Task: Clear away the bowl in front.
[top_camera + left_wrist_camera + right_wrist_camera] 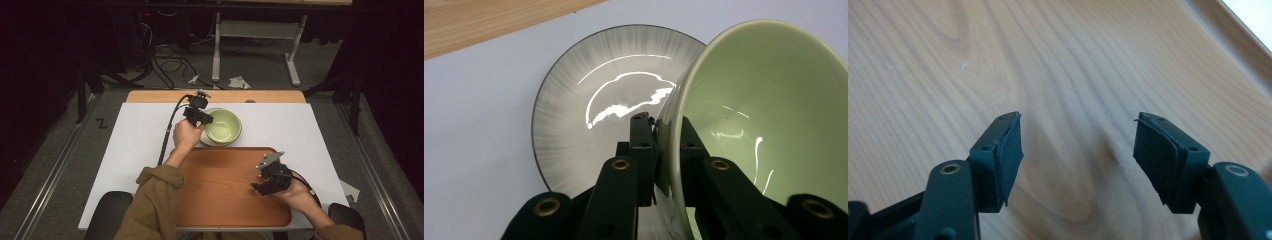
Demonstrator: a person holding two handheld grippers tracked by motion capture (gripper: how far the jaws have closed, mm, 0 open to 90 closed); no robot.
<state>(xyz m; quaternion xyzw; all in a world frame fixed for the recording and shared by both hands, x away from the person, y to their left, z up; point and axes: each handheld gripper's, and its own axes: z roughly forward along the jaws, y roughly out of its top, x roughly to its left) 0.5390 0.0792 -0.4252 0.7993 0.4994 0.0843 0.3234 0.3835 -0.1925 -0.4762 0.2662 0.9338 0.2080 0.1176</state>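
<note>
White tabletop: my left gripper [667, 145] pinches the glossy green bowl's [769, 100] thin rim above a streaked grey plate [589, 100]; right gripper [1078, 150] gapes empty over the woodgrain tray [948, 60].

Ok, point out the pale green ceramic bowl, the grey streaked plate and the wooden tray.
pale green ceramic bowl [769, 105], left gripper view, inner wall.
grey streaked plate [574, 100], left gripper view, bare glazed face.
wooden tray [220, 185], high view, bare floor.

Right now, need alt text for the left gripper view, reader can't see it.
The left gripper is shut on the rim of a pale green bowl, which is tilted over a grey plate. The plate sits on a white sheet, with a strip of wooden table beyond it.
</note>
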